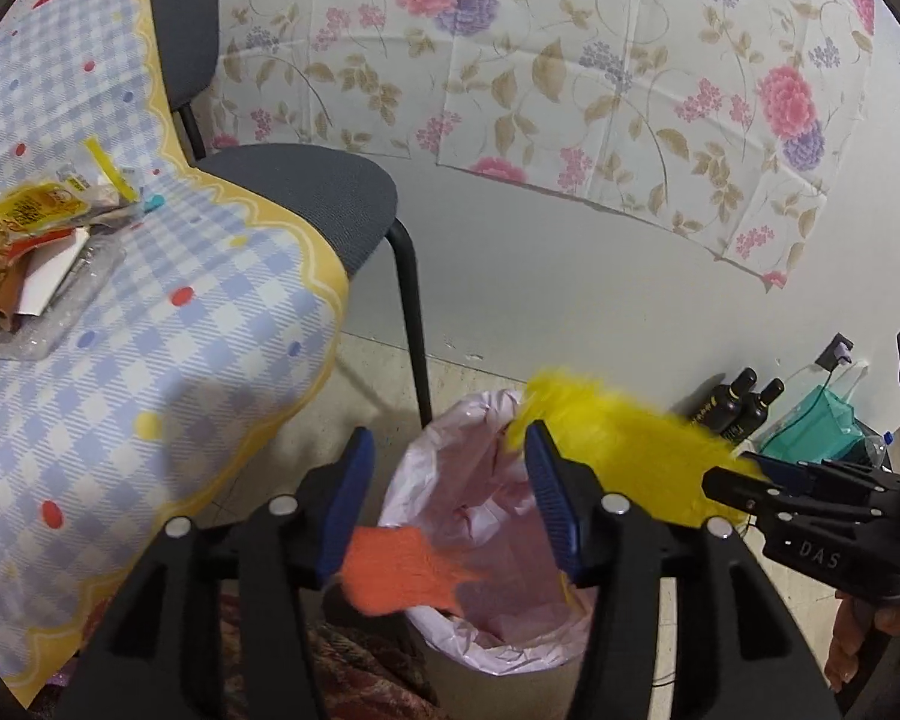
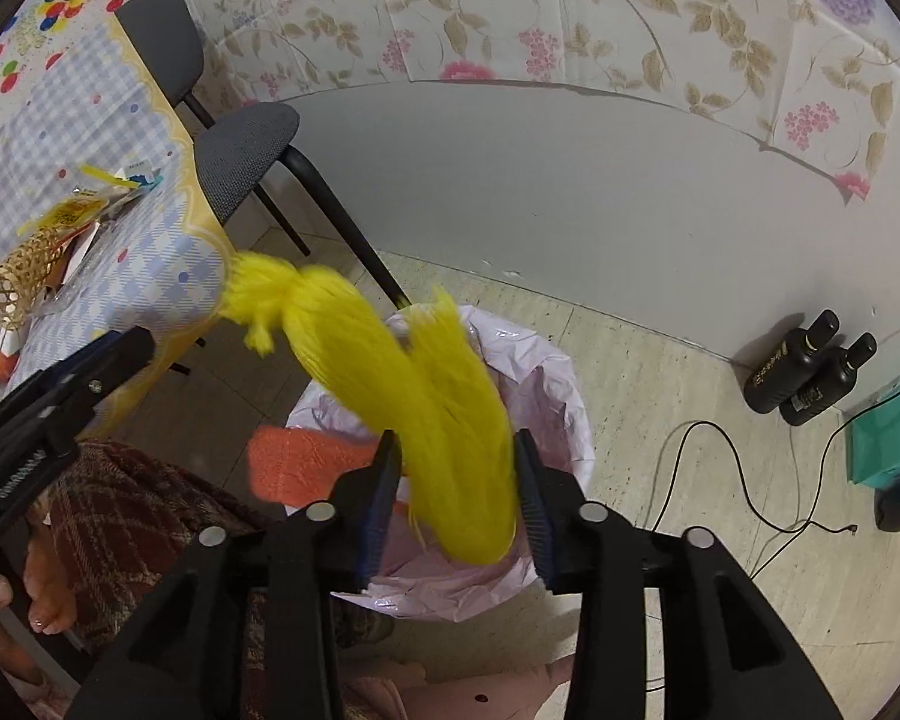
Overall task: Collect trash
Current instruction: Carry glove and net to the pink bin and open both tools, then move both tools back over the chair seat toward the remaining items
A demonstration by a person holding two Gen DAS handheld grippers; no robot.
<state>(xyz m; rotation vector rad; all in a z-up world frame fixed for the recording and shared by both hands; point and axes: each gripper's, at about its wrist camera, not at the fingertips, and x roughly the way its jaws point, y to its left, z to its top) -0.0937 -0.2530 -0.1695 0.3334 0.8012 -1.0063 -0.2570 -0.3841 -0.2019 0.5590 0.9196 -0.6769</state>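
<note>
- Trash is dropping: a yellow fluffy bundle (image 2: 426,396) is hanging between the released right gripper (image 2: 456,504), right above the pink-lined bin (image 2: 558,414).
- An orange fluffy piece (image 1: 402,570) is slipping from the released left gripper (image 1: 444,510).
- Both are looking soft and light; pinching the thick middle is seeming best.

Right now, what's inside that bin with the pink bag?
Inside the bin, only crumpled pink liner shows. An orange tuft and a yellow tassel hang over its mouth and hide much of the inside, so any trash at the bottom cannot be seen.
</note>
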